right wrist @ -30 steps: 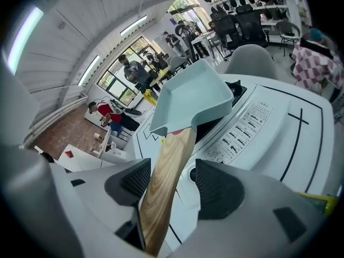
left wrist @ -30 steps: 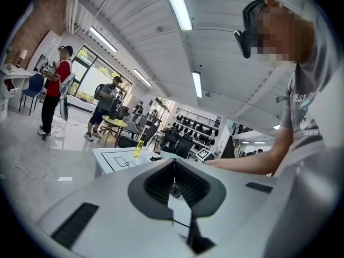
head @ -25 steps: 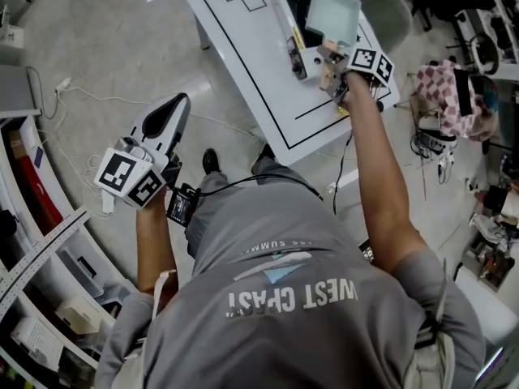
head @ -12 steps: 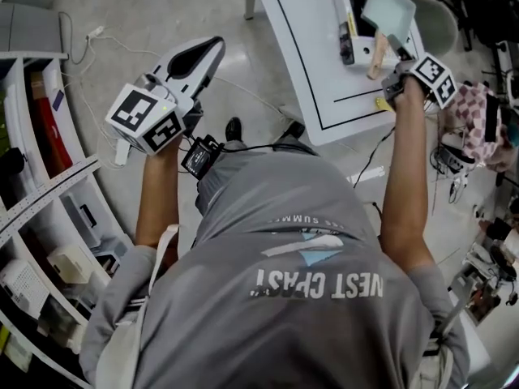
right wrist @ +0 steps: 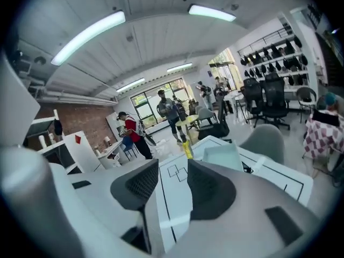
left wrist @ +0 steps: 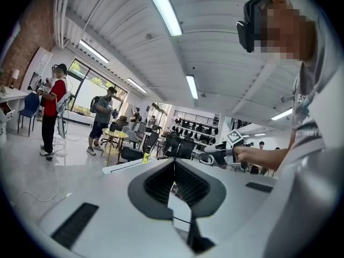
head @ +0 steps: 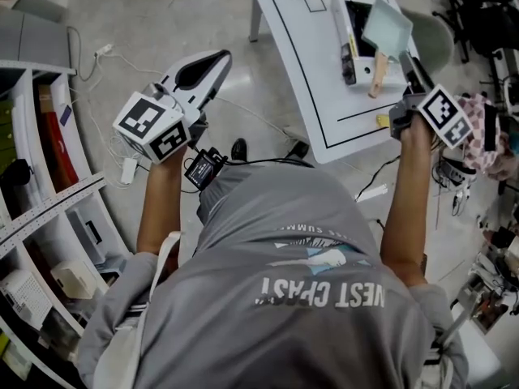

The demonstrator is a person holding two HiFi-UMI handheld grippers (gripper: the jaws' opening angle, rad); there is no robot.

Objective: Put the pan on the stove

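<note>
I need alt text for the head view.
Seen from above, a pan rests on a stove on a white table. A person holds the right gripper near it, empty jaws just closing, and the left gripper over the floor.

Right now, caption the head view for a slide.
Pale green square pan rests on black stove atop white marked table.
</note>
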